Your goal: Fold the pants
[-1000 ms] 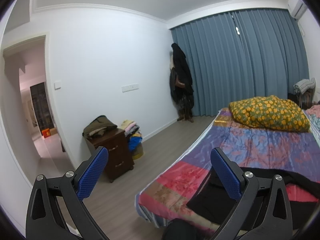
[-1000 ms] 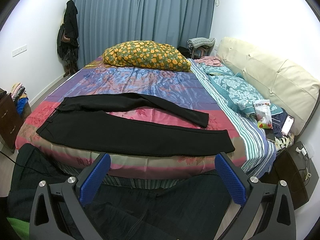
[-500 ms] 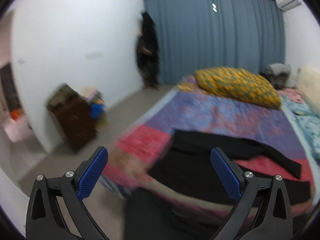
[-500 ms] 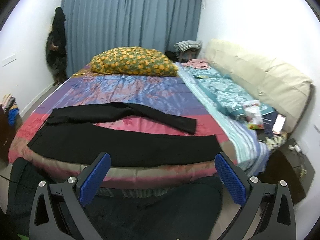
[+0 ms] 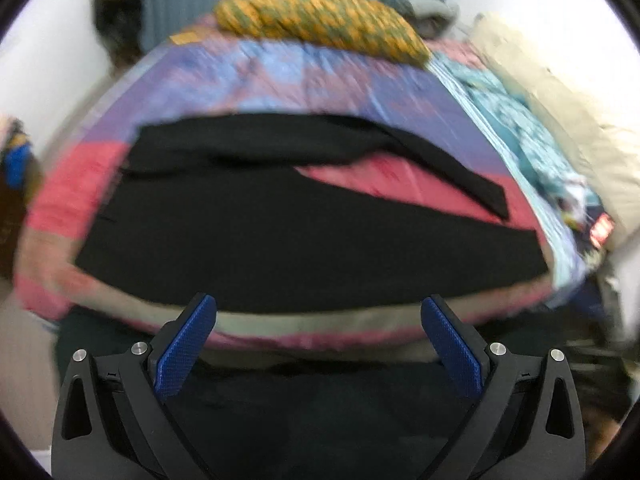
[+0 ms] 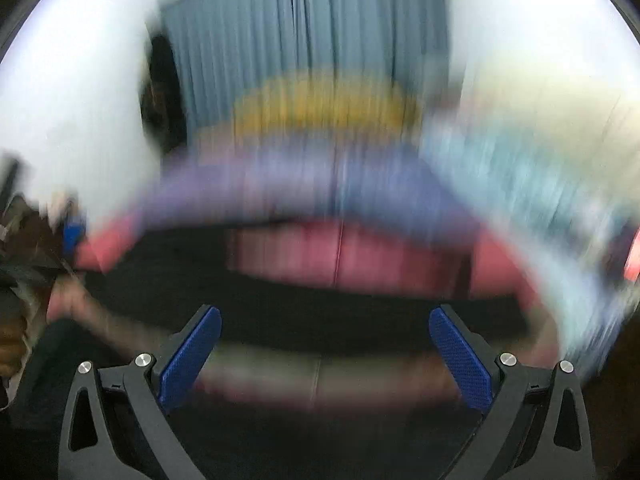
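Black pants (image 5: pixel 280 232) lie flat across the near part of the bed, waist to the left, legs to the right and spread apart; the far leg (image 5: pixel 452 168) angles away. My left gripper (image 5: pixel 318 322) is open and empty, held short of the bed's near edge, below the pants. My right gripper (image 6: pixel 325 334) is open and empty too; its view is heavily blurred, with the pants (image 6: pixel 304 312) a dark band just beyond the fingertips.
The bed has a colourful pink, purple and blue cover (image 5: pixel 312 76). A yellow patterned pillow (image 5: pixel 320 20) lies at its far side. A teal quilt (image 5: pixel 516 120) and a beige headboard (image 5: pixel 580 128) are on the right. Blue curtains (image 6: pixel 304 40) hang behind. Dark cloth hangs below the grippers.
The left gripper has swung right from the doorway and nightstand to face the bed and pants. The right view has tilted and gone blurred with fast motion. Both stay open.
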Available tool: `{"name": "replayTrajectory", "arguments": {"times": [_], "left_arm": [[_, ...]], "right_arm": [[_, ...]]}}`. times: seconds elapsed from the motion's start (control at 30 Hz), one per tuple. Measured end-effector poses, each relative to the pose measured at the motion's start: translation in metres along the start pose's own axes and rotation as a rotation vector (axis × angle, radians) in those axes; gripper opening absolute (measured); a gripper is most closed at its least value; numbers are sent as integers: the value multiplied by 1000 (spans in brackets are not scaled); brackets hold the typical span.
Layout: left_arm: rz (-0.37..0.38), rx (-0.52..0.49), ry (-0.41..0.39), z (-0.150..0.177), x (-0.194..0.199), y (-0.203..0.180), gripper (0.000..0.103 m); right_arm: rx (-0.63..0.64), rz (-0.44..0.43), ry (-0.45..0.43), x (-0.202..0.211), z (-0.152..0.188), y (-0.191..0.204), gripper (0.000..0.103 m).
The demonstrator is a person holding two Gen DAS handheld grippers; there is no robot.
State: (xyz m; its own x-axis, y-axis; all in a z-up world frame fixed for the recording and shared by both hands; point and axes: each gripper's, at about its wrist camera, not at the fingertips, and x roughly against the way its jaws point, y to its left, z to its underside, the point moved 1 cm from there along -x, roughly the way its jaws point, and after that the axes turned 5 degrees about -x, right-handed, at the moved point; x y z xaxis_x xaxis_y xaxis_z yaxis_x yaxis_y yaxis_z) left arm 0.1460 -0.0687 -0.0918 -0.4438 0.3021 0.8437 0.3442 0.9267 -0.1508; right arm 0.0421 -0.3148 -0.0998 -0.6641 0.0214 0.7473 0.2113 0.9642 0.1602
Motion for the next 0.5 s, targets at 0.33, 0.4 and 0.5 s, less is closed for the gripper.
{"name": "replayTrajectory", "arguments": {"times": [0.33, 0.4, 0.5], "left_arm": [[-61, -32, -15, -37, -50, 3, 102], [-87, -17, -53, -58, -52, 9, 102], [-121, 13, -99, -73, -52, 19, 102]], "right_arm": [[-27, -5, -19, -89, -48, -58, 103], [39, 99, -61, -110, -79, -97, 103], [142, 238, 49, -175, -115, -146, 100]]}}
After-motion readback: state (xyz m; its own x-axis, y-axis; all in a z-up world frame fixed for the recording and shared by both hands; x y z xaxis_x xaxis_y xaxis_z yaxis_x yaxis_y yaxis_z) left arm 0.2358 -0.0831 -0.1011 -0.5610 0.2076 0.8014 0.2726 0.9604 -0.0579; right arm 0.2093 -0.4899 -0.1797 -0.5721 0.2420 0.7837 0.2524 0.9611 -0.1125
